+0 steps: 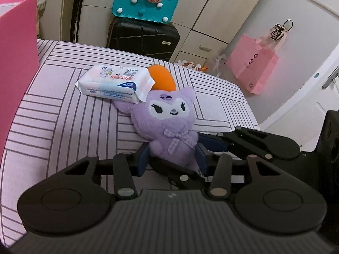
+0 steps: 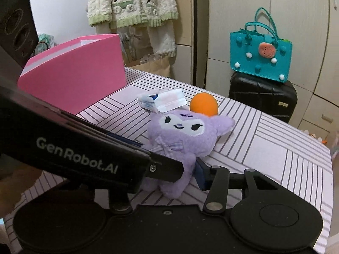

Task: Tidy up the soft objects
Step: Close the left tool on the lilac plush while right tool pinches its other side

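A purple plush toy (image 1: 169, 122) with a checked bow lies face up on the striped bed cover (image 1: 63, 116). My left gripper (image 1: 172, 159) is shut on its lower body, a blue pad pressed on each side. My right gripper (image 2: 173, 171) comes in from the right and grips the same lower body. One of its pads (image 2: 200, 173) touches the plush (image 2: 180, 131); the other is hidden behind the left gripper's black housing (image 2: 84, 154). A white tissue pack (image 1: 114, 84) and an orange ball (image 1: 163, 78) lie just past the toy's head.
An open pink box (image 2: 74, 74) stands on the bed to the left. Beyond the bed a teal felt bag (image 2: 262, 57) sits on a black suitcase (image 2: 262, 95). A pink paper bag (image 1: 252, 65) hangs by the door, and fleece clothing (image 2: 133, 2) hangs by the wardrobe.
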### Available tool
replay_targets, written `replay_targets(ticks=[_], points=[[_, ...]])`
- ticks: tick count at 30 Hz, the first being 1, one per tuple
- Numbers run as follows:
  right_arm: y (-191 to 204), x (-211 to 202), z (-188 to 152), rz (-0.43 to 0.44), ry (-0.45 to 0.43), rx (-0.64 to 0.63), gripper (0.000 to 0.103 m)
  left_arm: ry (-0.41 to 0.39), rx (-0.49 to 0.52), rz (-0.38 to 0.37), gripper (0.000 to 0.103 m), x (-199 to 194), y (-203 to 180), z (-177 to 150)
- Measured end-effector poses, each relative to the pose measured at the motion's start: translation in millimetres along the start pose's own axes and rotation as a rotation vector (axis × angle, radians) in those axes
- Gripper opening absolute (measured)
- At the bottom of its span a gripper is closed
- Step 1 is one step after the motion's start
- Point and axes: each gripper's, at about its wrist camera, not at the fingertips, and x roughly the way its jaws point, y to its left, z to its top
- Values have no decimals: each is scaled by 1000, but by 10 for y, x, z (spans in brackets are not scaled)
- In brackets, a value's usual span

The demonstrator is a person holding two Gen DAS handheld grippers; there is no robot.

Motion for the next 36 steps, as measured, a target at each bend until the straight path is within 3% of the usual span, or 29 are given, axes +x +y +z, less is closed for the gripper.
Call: replay_targets(ticks=[14,36], points=[[95,-298,-234,22,14,144,54,47,29,-12,45,-182,-173,-218],[579,-838,-411,75,53,140,54,151,103,-12,44,-690,-363,-540]])
